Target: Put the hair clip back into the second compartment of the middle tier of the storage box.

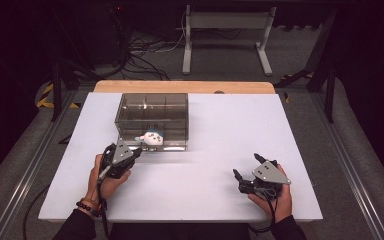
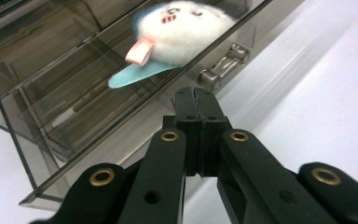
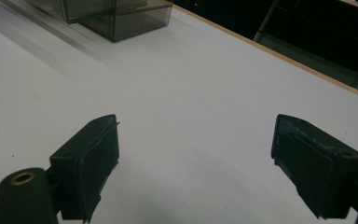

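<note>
Looking down, we see our left gripper (image 1: 136, 152) pinched tight on nothing, just beside the smoky clear box (image 1: 130, 114) whose front compartment holds a white plush toy (image 1: 151, 138); our right gripper (image 1: 250, 170) gapes wide, well apart.

A lab or robotics test space, dim around the edges, is showing here rather than a home. A person is sitting at a plain white table (image 1: 230, 130) with a bare wooden edge at its far side. Beyond the left gripper (image 1: 125, 157), past the table, black cables (image 1: 145, 55) are lying tangled on a grey carpeted floor (image 1: 300, 65). Farther off, the white metal legs of a stand (image 1: 227, 35) are standing on that floor. Yellow-and-black hazard tape (image 1: 45, 95) is marking the floor to the left, and metal rails (image 1: 25, 175) are running along both sides of the table.
</note>
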Motion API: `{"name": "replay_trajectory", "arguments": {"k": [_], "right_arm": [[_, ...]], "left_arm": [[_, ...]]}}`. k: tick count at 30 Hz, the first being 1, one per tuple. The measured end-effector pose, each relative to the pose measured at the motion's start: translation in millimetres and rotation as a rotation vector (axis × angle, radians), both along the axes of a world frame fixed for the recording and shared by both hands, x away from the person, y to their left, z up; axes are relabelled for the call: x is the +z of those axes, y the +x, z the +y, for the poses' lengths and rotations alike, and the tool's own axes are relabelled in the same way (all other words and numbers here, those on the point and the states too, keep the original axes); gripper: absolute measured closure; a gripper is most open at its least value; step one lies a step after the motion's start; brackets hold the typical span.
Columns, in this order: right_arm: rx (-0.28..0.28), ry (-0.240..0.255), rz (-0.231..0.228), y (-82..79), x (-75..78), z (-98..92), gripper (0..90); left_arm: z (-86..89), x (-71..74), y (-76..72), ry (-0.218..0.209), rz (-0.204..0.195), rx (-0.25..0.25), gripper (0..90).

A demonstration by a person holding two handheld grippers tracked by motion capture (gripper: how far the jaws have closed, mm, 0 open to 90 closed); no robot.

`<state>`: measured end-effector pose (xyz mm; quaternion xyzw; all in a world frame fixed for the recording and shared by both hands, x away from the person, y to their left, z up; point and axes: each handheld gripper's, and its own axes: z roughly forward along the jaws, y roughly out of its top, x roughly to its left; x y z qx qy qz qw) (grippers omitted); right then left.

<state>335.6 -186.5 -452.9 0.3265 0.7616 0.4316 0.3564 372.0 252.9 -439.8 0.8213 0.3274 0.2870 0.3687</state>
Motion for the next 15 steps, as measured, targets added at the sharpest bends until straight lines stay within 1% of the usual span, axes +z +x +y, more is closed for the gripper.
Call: {"name": "replay_trajectory", "arguments": {"k": [1,6,9,10,11,13,15], "right_arm": [[0.001,-0.004,0.001,0.0,0.0,0.2,15.6],[0.003,-0.005,-0.003,-0.9,0.5,0.8,15.6],[0.001,-0.003,-0.003,-0.4,0.5,-0.2,15.6],[0.0,-0.003,-0.002,-0.4,0.5,-0.4,15.6],[0.001,-0.004,-0.002,-0.4,0.5,-0.2,15.6],[0.0,-0.005,-0.003,-0.7,0.5,0.3,15.6],[0.0,-0.007,-0.002,-0.4,0.3,0.4,15.6]], "left_arm": [[0.1,-0.4,0.4,-0.004,0.001,0.006,89.8],[-0.5,-1.3,2.9,0.001,0.0,0.018,89.5],[-2.3,-2.4,5.8,0.002,0.005,0.017,89.6],[-3.0,-2.8,6.2,-0.003,0.014,0.018,87.8],[-3.3,-2.9,6.6,0.002,0.011,0.015,87.2],[-4.8,-3.5,7.8,0.001,0.009,0.022,88.0],[-6.1,-3.6,9.0,0.003,0.013,0.014,89.3]]}}
